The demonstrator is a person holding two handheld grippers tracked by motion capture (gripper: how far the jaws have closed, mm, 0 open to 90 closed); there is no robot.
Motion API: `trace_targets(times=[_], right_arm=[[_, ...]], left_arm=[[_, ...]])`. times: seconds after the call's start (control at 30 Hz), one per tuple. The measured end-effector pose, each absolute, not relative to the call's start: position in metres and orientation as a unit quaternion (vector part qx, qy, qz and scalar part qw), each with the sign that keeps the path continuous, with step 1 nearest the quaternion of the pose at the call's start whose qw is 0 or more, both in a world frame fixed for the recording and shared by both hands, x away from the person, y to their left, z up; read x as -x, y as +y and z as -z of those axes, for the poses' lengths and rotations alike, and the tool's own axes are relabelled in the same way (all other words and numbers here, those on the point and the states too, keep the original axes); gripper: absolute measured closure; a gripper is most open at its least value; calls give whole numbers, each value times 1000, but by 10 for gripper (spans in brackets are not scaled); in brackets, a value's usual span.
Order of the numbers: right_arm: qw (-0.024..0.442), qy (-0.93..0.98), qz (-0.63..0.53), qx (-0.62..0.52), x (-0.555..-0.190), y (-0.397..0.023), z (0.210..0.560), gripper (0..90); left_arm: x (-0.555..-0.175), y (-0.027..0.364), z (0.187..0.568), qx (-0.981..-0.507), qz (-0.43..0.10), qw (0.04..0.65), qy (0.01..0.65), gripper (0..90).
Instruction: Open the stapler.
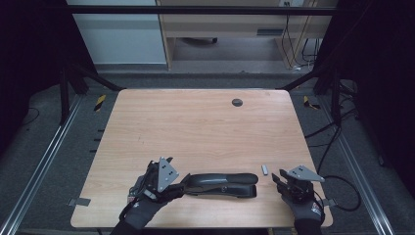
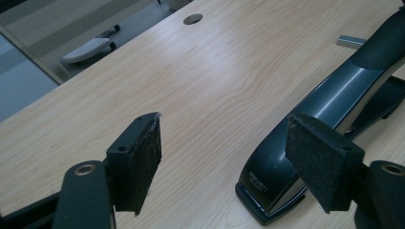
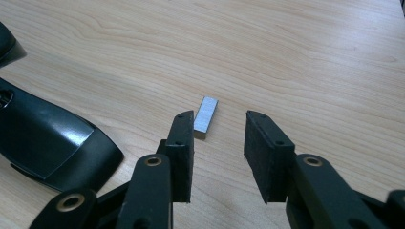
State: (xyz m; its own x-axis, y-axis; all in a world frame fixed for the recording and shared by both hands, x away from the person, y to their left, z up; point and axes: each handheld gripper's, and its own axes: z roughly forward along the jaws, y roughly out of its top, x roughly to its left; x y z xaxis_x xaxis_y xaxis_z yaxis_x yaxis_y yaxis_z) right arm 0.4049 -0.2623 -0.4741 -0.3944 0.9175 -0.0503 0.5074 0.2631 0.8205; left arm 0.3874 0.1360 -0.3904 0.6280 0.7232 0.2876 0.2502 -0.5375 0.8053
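A black stapler (image 1: 222, 184) lies on its side-to-side length near the front edge of the wooden table (image 1: 195, 127). My left gripper (image 1: 182, 182) is at its left end, jaws open; in the left gripper view (image 2: 229, 157) the stapler's rear end (image 2: 329, 105) sits close by the right pad (image 2: 320, 162), with a wide gap to the left pad. A small silver staple strip (image 1: 265, 169) lies to the right of the stapler. My right gripper (image 3: 219, 143) is open just short of the strip (image 3: 206, 117), which lies at the tip of its left finger.
A round cable hole (image 1: 237, 102) is set in the table's far side. Metal frame rails and cables run along the floor on both sides. The stapler's nose (image 3: 47, 138) lies left of the right gripper.
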Motion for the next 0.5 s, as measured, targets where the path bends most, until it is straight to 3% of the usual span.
trace_targets(times=[0.5], right_arm=[[275, 744, -377, -479, -405, -263, 475, 676]], left_arm=[[-385, 102, 387, -834, -318, 368, 262, 275]])
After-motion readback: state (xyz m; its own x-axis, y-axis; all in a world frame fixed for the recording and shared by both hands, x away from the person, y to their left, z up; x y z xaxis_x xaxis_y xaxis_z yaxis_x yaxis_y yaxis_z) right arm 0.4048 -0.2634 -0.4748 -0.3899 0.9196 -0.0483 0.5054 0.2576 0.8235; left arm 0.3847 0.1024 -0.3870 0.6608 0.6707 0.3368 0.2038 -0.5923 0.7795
